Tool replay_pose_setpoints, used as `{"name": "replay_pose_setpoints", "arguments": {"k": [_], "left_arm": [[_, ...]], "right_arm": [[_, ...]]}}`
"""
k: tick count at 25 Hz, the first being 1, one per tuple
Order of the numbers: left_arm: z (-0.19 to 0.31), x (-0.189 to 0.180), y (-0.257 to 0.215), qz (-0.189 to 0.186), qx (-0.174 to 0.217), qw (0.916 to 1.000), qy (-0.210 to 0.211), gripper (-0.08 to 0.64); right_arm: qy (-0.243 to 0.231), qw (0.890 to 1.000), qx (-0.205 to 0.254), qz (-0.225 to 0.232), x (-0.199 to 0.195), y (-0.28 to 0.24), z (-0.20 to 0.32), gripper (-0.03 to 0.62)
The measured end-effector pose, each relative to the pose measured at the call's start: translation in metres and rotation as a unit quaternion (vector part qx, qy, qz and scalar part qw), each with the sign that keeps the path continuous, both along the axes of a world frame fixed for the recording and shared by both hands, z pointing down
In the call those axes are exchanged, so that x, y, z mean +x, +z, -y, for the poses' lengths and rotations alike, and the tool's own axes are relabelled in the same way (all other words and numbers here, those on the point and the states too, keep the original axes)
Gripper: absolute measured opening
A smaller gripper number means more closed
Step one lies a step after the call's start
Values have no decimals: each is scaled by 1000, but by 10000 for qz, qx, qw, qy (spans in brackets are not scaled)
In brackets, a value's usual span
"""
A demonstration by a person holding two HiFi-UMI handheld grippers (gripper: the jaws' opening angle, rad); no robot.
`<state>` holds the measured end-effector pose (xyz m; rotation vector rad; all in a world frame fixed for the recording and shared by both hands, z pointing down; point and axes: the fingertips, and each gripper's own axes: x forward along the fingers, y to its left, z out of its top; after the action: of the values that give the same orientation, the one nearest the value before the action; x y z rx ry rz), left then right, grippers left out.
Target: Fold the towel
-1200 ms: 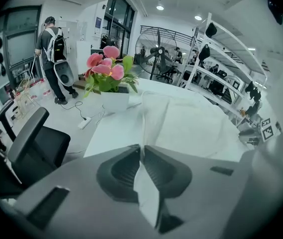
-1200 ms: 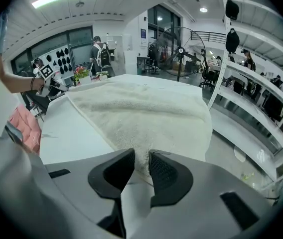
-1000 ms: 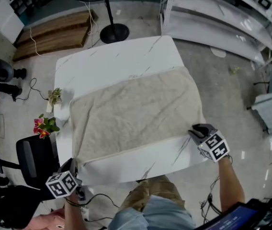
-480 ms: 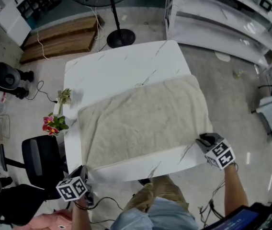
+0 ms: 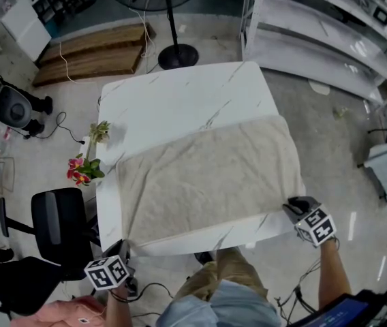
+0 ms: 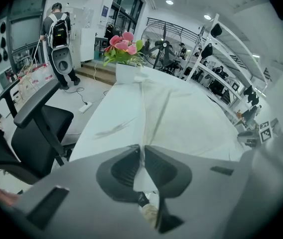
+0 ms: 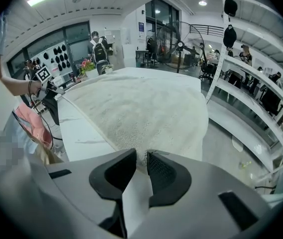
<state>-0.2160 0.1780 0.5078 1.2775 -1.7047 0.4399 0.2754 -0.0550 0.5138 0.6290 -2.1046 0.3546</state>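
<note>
A beige towel [image 5: 207,176] lies spread flat over the near half of the white marble table [image 5: 180,97]. My left gripper [image 5: 125,246] is at the towel's near-left corner, off the table's front-left corner. In the left gripper view its jaws [image 6: 142,152] are shut on a thin edge of the towel [image 6: 181,123]. My right gripper [image 5: 291,207] is at the near-right corner. In the right gripper view its jaws [image 7: 141,159] pinch the towel [image 7: 136,103], which stretches away over the table. The towel's near edge runs between the two grippers, close to the table's front edge.
A vase of pink flowers [image 5: 84,169] stands at the table's left edge, with a black office chair [image 5: 57,227] below it. A fan stand [image 5: 178,56] and wooden boards [image 5: 91,53] are behind the table. White shelving [image 5: 330,39] runs along the right.
Both grippers have drawn back toward the person with the towel corners. The towel's near edge now lies closer to the table's front edge.
</note>
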Motion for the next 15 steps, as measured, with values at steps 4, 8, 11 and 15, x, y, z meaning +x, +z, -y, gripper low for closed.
{"name": "replay_pose_setpoints", "arguments": {"k": [4, 8, 11, 15], "left_arm": [[5, 4, -2, 43, 23, 10000, 87, 45], [9, 9, -4, 18, 158, 9999, 61, 64], [11, 12, -4, 61, 186, 9998, 79, 66], [14, 9, -3, 64, 134, 9999, 45, 60]], "right_arm": [[-122, 9998, 79, 147, -18, -26, 7, 135], [-580, 9944, 557, 683, -83, -85, 29, 140], [-1209, 9840, 837, 1007, -160, -122, 36, 140], [-2153, 9605, 994, 1453, -285, -146, 28, 122]]}}
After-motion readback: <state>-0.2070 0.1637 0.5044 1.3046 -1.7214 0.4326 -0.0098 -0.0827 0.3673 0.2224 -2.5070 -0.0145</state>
